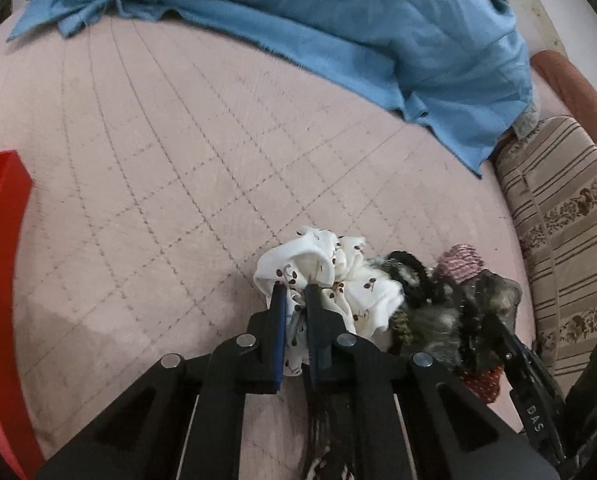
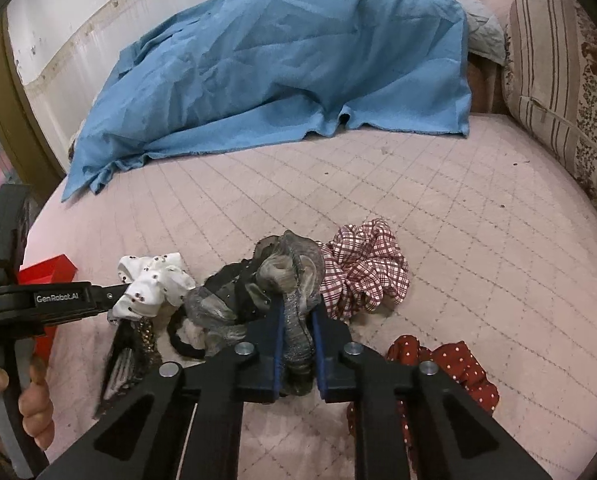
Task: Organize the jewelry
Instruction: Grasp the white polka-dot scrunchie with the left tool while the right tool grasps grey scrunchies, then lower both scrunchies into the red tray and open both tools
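My left gripper (image 1: 295, 294) is shut on a white scrunchie with small red cherries (image 1: 326, 268); it also shows in the right wrist view (image 2: 154, 280), with the left gripper (image 2: 116, 292) coming in from the left. My right gripper (image 2: 298, 304) is shut on a grey sheer scrunchie (image 2: 294, 276), which also shows in the left wrist view (image 1: 486, 300). A black hair tie (image 1: 410, 276), a red-white checked scrunchie (image 2: 362, 268) and a red dotted scrunchie (image 2: 454, 364) lie in a heap on the pink quilted bed (image 1: 158, 168).
A red box (image 1: 2, 240) stands at the left; it also shows in the right wrist view (image 2: 46, 272). A blue cloth (image 2: 278, 60) covers the far part of the bed. A striped floral cushion (image 2: 558, 80) lies at the right, and a wall (image 2: 78, 12) stands behind.
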Demonstrator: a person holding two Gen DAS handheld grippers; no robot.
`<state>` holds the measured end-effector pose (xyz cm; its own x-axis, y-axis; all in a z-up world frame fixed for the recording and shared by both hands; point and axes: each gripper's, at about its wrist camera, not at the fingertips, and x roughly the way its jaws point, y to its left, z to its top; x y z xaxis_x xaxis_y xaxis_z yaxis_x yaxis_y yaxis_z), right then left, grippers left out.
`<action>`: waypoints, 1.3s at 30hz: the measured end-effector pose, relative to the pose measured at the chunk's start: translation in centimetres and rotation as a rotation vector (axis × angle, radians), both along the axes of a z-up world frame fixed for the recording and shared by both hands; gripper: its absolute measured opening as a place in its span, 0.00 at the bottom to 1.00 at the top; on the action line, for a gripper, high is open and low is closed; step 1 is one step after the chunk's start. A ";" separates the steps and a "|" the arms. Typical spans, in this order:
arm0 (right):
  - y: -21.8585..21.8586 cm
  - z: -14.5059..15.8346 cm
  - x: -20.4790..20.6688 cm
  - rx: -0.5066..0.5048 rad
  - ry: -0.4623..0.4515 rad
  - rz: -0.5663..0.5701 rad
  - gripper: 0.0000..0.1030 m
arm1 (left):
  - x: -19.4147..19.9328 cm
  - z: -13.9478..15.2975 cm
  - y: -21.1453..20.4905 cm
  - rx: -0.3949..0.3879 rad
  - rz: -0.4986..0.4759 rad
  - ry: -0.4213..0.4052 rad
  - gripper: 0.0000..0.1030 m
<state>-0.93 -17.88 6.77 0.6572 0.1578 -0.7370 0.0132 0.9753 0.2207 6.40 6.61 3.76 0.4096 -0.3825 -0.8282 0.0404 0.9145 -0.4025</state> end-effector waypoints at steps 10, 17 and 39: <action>1.6 4.9 -3.0 0.008 -0.065 0.010 0.11 | -5.4 5.8 4.8 -0.016 0.040 -0.151 0.09; 7.3 8.4 -3.7 -0.033 -0.092 0.129 0.11 | -7.4 7.1 12.0 0.063 0.152 -0.224 0.09; 34.5 5.9 2.9 -0.062 0.017 0.504 0.11 | -6.6 5.1 29.3 0.327 0.475 -0.197 0.09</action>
